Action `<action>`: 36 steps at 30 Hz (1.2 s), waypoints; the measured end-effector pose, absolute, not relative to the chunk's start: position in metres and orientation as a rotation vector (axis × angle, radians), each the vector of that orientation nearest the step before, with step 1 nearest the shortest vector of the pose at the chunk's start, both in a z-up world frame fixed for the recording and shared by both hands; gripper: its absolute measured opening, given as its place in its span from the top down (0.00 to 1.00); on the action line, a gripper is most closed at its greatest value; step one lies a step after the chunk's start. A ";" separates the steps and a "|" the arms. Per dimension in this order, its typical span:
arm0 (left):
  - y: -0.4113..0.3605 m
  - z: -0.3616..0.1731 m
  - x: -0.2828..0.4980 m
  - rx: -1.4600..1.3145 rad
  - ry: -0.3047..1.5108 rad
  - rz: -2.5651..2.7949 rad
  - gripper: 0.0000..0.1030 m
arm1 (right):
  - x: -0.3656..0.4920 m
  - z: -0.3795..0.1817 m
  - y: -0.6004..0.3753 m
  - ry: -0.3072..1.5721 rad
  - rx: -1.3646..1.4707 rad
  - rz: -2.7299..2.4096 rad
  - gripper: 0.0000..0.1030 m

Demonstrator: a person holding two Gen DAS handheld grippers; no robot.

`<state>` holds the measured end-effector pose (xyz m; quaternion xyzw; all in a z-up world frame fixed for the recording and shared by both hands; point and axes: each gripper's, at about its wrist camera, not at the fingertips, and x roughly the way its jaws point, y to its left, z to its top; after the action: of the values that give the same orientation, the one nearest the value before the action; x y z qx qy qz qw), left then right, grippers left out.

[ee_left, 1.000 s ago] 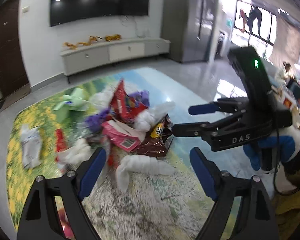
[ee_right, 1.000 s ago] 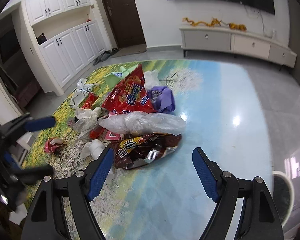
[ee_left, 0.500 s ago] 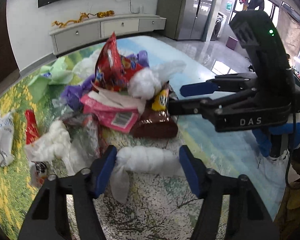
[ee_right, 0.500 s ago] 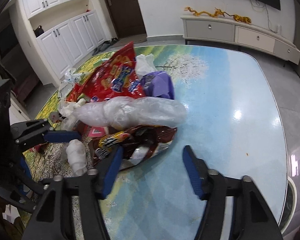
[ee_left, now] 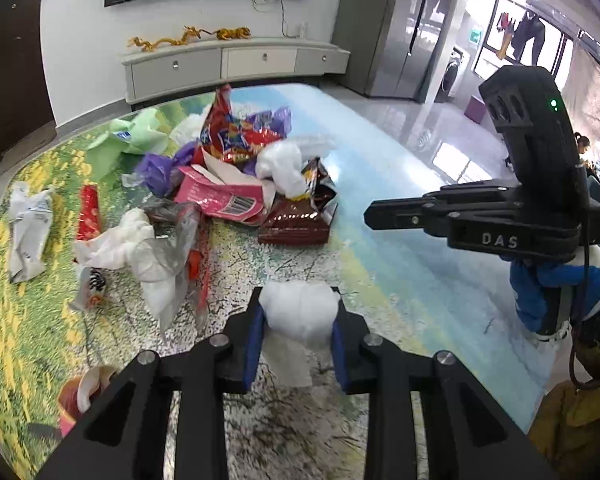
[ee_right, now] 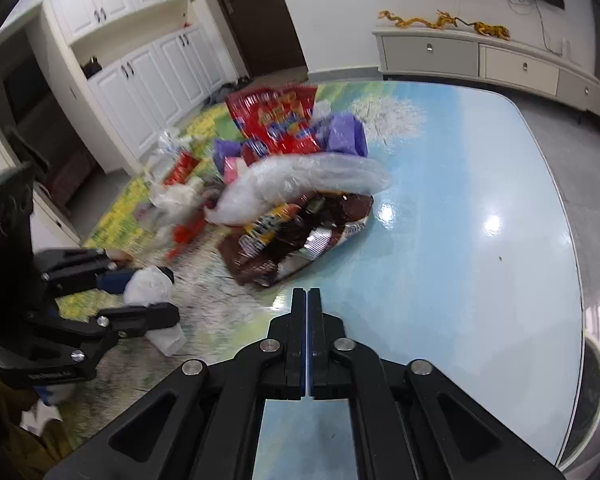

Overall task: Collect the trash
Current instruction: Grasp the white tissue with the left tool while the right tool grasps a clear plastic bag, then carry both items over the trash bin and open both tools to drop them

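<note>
Left wrist view: the left gripper [ee_left: 298, 314], at lower centre of the frame, is clamped on a crumpled white paper wad [ee_left: 299, 312], its blue pads [ee_left: 254, 340] pressing both sides while a loose tail of the wad hangs toward the glossy landscape-print tabletop [ee_left: 400, 272]. Beyond it, in the upper middle, lies the heap of trash: a red foil snack bag [ee_left: 228, 136] standing on top, a pink carton with a barcode [ee_left: 220, 196] below it, and a dark brown foil wrapper [ee_left: 300, 220] at the heap's right edge. A white printed plastic bag [ee_left: 30, 224] lies apart at the far left. The right gripper [ee_left: 374, 214] enters from the right, side-on, fingers drawn together with nothing between them.

Right wrist view: this shows what the other cannot, the right gripper [ee_right: 307, 300] head-on, its two fingers pressed flat against each other, empty, just short of the brown wrapper [ee_right: 296, 236]. A clear crinkled plastic bag [ee_right: 300, 184] drapes over that wrapper. At the left edge the left gripper [ee_right: 140, 296] holds the white wad [ee_right: 150, 286].

The right half of the tabletop [ee_right: 480, 260] is bare and shiny out to its curved rim, with grey floor beyond; the left side is crowded with litter up to the edge.
</note>
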<state>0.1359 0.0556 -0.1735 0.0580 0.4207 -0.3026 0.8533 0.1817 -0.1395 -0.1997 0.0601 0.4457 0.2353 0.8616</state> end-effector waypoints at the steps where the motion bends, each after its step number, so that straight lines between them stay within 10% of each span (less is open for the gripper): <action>1: 0.057 -0.171 0.134 0.116 0.879 -0.633 0.73 | 0.181 -0.195 -0.138 0.927 0.140 0.506 0.89; 4: 0.064 -0.163 0.136 0.081 0.863 -0.621 0.73 | 0.183 -0.185 -0.128 0.908 0.144 0.534 0.65; 14: 0.084 -0.157 0.138 -0.014 0.846 -0.600 0.73 | 0.216 -0.170 -0.102 0.866 0.100 0.482 0.43; 19: 0.090 -0.159 0.144 -0.055 0.838 -0.589 0.73 | 0.231 -0.173 -0.078 0.865 -0.015 0.444 0.43; 25: 0.095 -0.153 0.141 -0.072 0.821 -0.579 0.73 | 0.236 -0.187 -0.078 0.898 -0.030 0.431 0.71; 36: 0.075 -0.105 0.129 -0.070 0.754 -0.611 0.74 | 0.174 -0.118 -0.135 0.698 0.115 0.507 0.72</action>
<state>0.1287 0.0751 -0.1051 -0.0335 0.3623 -0.2934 0.8840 0.1740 -0.1347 -0.1181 0.0557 0.3383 0.2455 0.9067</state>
